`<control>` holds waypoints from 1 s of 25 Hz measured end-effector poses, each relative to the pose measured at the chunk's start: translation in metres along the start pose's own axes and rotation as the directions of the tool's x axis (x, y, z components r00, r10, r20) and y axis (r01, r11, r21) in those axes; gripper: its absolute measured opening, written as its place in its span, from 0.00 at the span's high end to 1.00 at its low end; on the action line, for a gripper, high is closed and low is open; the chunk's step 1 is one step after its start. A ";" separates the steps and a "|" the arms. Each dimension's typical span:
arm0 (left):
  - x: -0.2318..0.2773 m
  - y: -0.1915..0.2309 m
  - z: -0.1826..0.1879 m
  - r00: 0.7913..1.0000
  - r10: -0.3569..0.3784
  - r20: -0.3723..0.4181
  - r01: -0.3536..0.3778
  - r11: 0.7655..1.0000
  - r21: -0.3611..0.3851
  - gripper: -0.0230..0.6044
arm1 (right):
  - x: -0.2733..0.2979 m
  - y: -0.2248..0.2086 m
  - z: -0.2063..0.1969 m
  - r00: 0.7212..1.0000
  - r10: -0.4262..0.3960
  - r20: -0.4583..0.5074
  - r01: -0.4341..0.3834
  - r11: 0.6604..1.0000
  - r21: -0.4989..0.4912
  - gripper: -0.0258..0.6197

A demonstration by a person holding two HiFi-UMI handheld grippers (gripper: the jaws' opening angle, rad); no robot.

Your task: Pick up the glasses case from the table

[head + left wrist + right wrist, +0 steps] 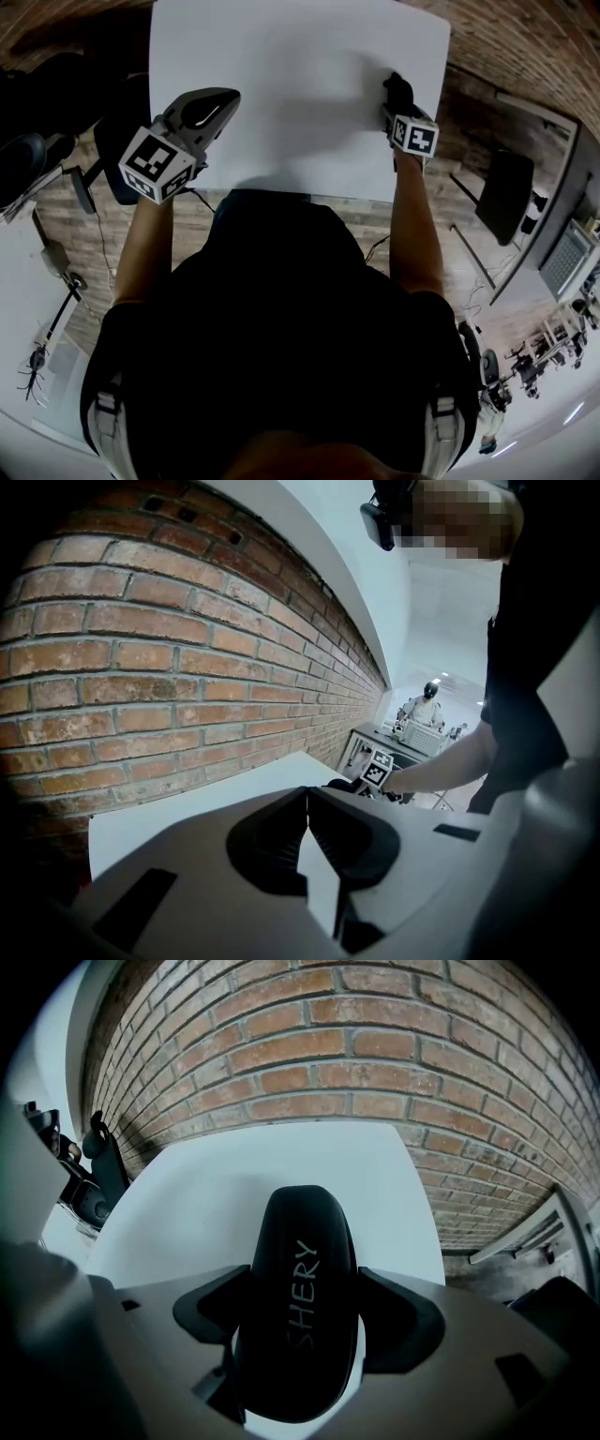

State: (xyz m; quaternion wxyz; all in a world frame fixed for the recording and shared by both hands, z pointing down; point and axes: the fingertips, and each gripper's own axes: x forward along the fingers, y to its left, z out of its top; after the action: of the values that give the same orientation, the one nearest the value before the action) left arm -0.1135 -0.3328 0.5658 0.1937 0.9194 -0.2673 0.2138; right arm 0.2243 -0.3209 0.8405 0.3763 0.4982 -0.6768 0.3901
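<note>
The black glasses case, an oval shell with pale lettering, lies lengthwise on the white table. My right gripper points steeply down over it, open, with one jaw on each side of the case and very little room left at either flank. In the head view that gripper is at the table's right side and covers the case. My left gripper hovers over the table's left edge, its jaws shut tip to tip with nothing between them.
A brick wall runs behind the table. A dark chair and a desk with a keyboard stand to the right. Stands and cables sit on the wooden floor at the left.
</note>
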 end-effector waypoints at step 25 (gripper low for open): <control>0.002 0.004 -0.008 1.000 0.006 -0.012 -0.006 1.000 -0.004 0.95 | 0.011 -0.004 0.001 0.998 -0.051 -0.020 0.050 0.998 -0.040 0.39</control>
State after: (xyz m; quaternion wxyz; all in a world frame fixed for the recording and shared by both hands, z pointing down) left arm -0.1164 -0.3327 0.5738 0.1964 0.9169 -0.2694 0.2192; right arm 0.2258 -0.3264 0.8504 0.4029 0.5035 -0.6676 0.3721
